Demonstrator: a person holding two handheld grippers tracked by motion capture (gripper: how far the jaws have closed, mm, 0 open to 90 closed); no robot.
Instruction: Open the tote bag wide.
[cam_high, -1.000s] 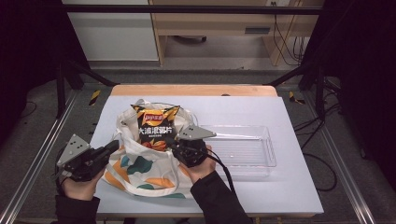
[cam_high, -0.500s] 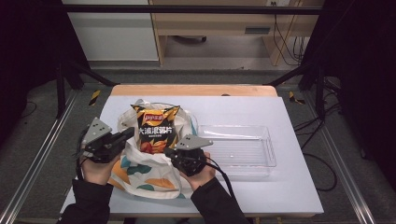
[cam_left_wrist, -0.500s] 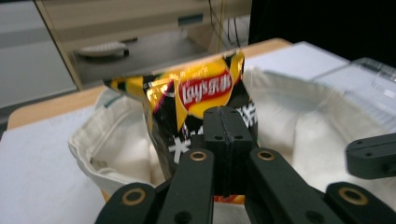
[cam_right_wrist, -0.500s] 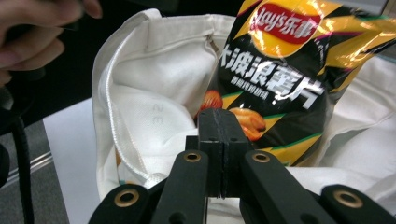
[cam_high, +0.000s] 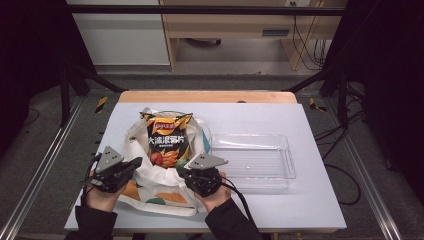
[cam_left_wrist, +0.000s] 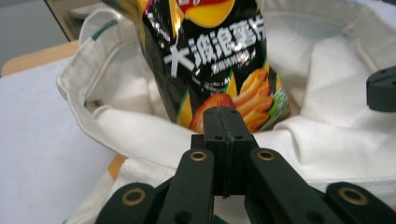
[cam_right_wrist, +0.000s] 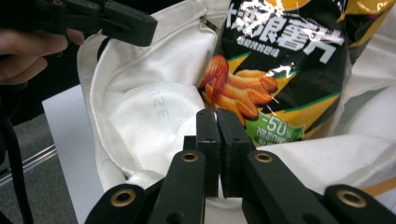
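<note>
- From the high view I am seeing the chip bag (cam_high: 167, 144) sitting in the open mouth of the white tote bag (cam_high: 159, 190), which is lying on the tabletop (cam_high: 310, 200); the clear plastic tray (cam_high: 252, 161) is resting just beside the tote, on the side away from my left gripper.
- In that view my left gripper (cam_high: 134, 165) is hovering at one edge of the tote mouth and my right gripper (cam_high: 181, 172) at the opposite edge, with the chip bag between them.
- The left gripper view is giving me what the high view cannot: its jaws are pressed flat together with nothing between them, their tips sitting right at the tote's cloth rim (cam_left_wrist: 140, 133), just below the chip bag (cam_left_wrist: 219, 60). Whether the tips are touching the cloth, I cannot tell.
- The right gripper view is showing the same for the other side: jaws clenched on nothing, poised over the tote's rim beneath the chip bag (cam_right_wrist: 275, 70).
- That view is also catching my left gripper (cam_right_wrist: 140, 25) across the tote, with my hand (cam_right_wrist: 28, 49) behind it.
</note>
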